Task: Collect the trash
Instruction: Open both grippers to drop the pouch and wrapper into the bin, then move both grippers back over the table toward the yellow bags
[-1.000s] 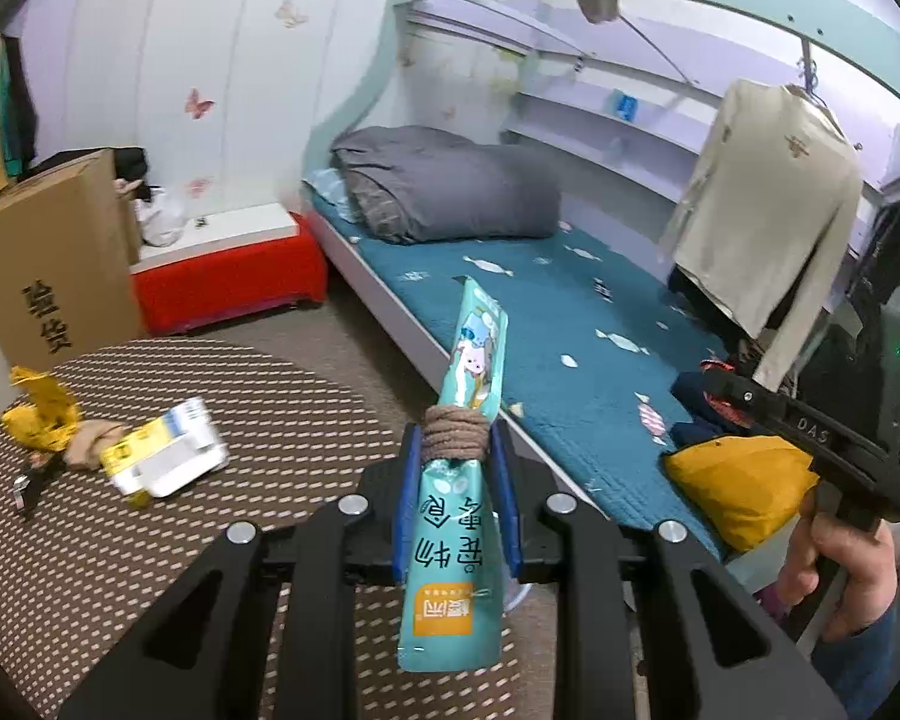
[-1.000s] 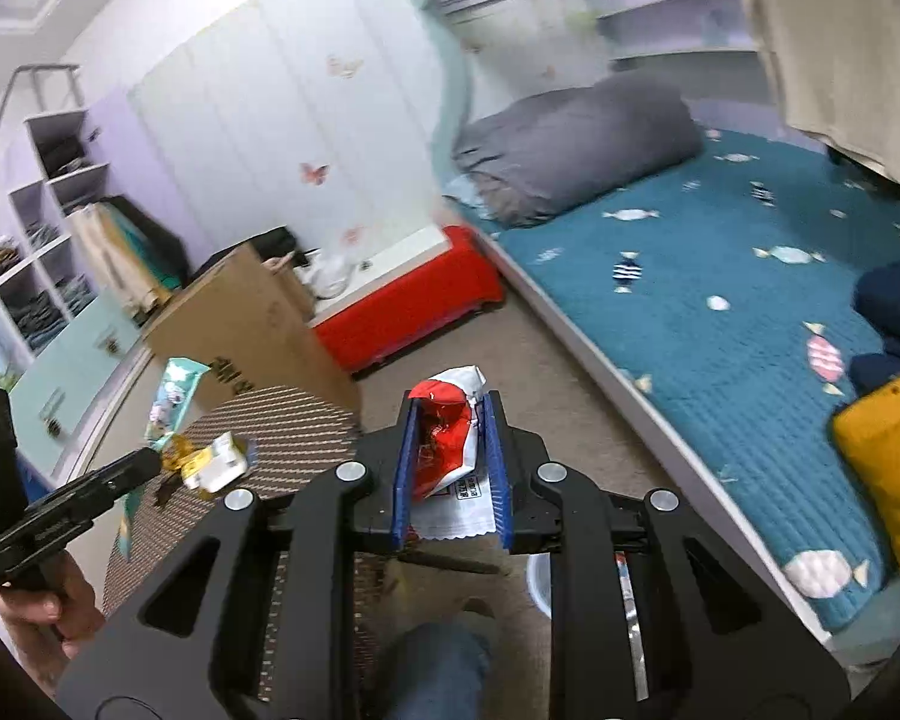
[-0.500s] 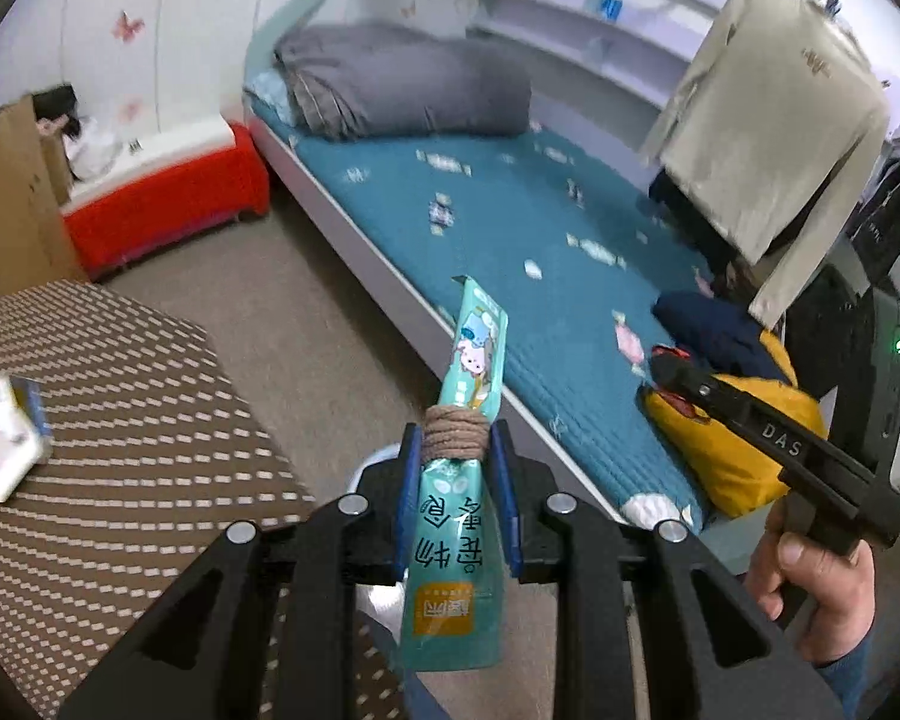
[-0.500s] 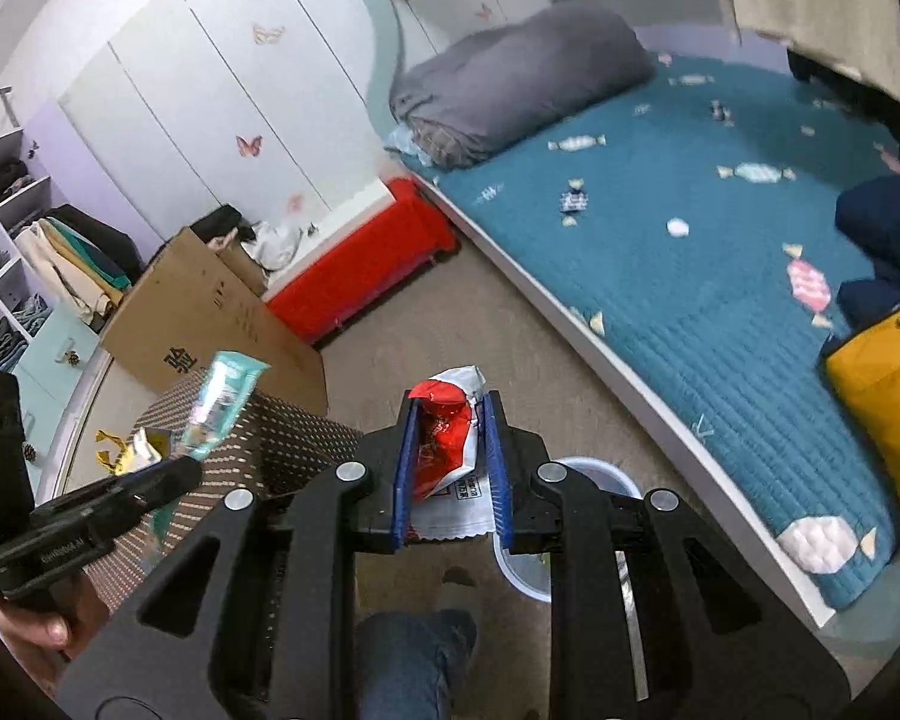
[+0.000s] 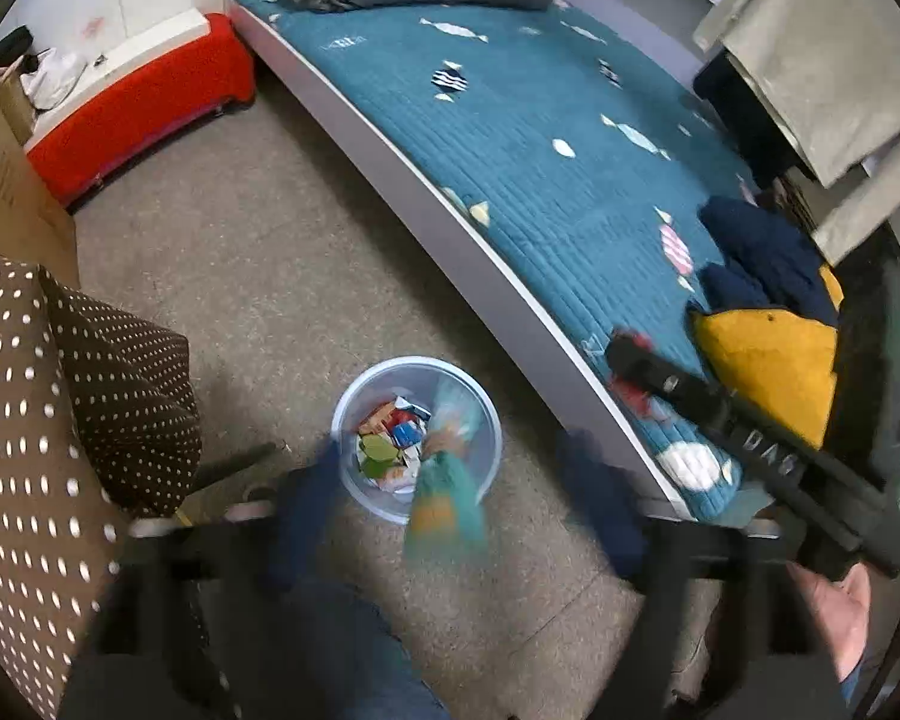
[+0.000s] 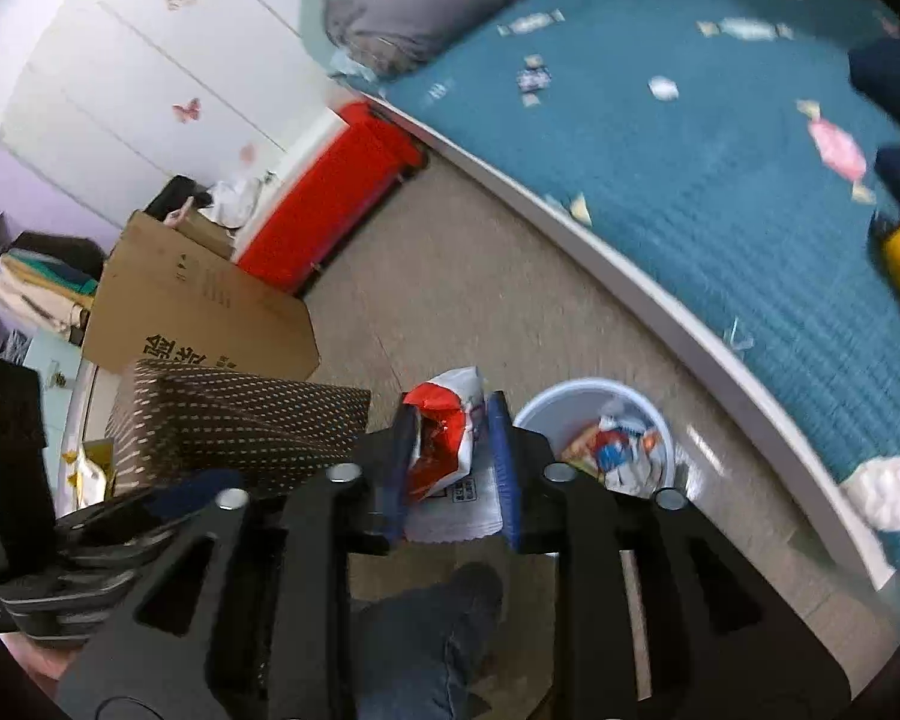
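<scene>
A pale blue bin (image 5: 417, 360) with several wrappers in it stands on the floor beside the bed. My left gripper (image 5: 453, 501) hangs over it, blurred. Its jaws are opening and stand wide apart. A teal wrapper (image 5: 447, 498) falls loose between them, touching neither finger. In the right wrist view the bin (image 6: 570, 387) lies just right of my right gripper (image 6: 450, 468). Those jaws are opening, but a red and white wrapper (image 6: 444, 444) still sits upright between both pads. The right gripper (image 5: 627, 360) also shows at the right of the left view.
A brown dotted table (image 5: 18, 420) stands left of the bin, with a cardboard box (image 6: 198, 312) and a red bench (image 5: 138, 96) behind it. The blue bed (image 5: 570, 180) runs along the right. A knee in jeans (image 6: 432, 630) is below the grippers.
Both grippers dropped and tipped down from over the table to above the bin. The left jaws sprang apart and let go of the teal wrapper, which is falling. The right jaws widened slightly.
</scene>
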Available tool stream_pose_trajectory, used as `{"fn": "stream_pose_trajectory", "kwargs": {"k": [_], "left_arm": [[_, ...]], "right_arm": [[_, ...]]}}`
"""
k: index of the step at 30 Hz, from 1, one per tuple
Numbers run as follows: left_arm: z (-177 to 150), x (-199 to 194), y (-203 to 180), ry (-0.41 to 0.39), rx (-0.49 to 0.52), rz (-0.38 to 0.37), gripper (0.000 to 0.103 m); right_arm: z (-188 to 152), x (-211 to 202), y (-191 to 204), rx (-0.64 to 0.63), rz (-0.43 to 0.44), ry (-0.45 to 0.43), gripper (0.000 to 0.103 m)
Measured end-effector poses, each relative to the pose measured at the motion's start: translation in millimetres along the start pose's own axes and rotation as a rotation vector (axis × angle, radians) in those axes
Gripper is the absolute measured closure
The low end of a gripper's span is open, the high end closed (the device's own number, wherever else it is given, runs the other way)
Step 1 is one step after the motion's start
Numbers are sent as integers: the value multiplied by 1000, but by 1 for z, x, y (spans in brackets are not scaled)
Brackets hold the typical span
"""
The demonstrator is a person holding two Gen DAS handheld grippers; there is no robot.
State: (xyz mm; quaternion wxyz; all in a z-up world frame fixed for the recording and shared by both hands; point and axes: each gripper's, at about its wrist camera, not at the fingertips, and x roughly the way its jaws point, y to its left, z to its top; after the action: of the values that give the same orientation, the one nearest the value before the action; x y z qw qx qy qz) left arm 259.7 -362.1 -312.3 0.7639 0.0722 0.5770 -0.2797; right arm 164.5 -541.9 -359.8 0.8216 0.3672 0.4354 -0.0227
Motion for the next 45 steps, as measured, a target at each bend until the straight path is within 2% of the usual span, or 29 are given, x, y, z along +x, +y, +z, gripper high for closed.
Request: {"fn": "stream_pose_trajectory", "kwargs": {"k": [1, 4, 5, 7, 13, 20, 28, 35, 45], "left_arm": [[2, -1, 3, -12, -6, 18, 22], [4, -8, 9, -21, -11, -1, 20], [3, -13, 9, -34, -6, -1, 20], [2, -23, 7, -75, 11, 50, 13], [-1, -56, -1, -166, 57, 45, 11], [-14, -96, -5, -250, 67, 26, 10], [-33, -151, -1, -369, 91, 43, 9], [-54, -188, 16, -440, 87, 52, 9], [-81, -232, 54, -528, 51, 90, 9]], "right_arm": [[-1, 7, -6, 25, 2, 17, 35], [-6, 13, -17, 64, 8, 28, 31], [-8, 14, -19, 71, 4, 30, 21], [-12, 13, -20, 85, -11, 24, 7], [-17, 0, -12, 75, -64, -6, 6], [-17, -30, 13, 41, -57, -71, 6], [-19, -73, 64, -46, -35, -155, 6], [-24, -105, 115, -140, -9, -212, 6], [-39, -122, 180, -256, 39, -245, 6]]}}
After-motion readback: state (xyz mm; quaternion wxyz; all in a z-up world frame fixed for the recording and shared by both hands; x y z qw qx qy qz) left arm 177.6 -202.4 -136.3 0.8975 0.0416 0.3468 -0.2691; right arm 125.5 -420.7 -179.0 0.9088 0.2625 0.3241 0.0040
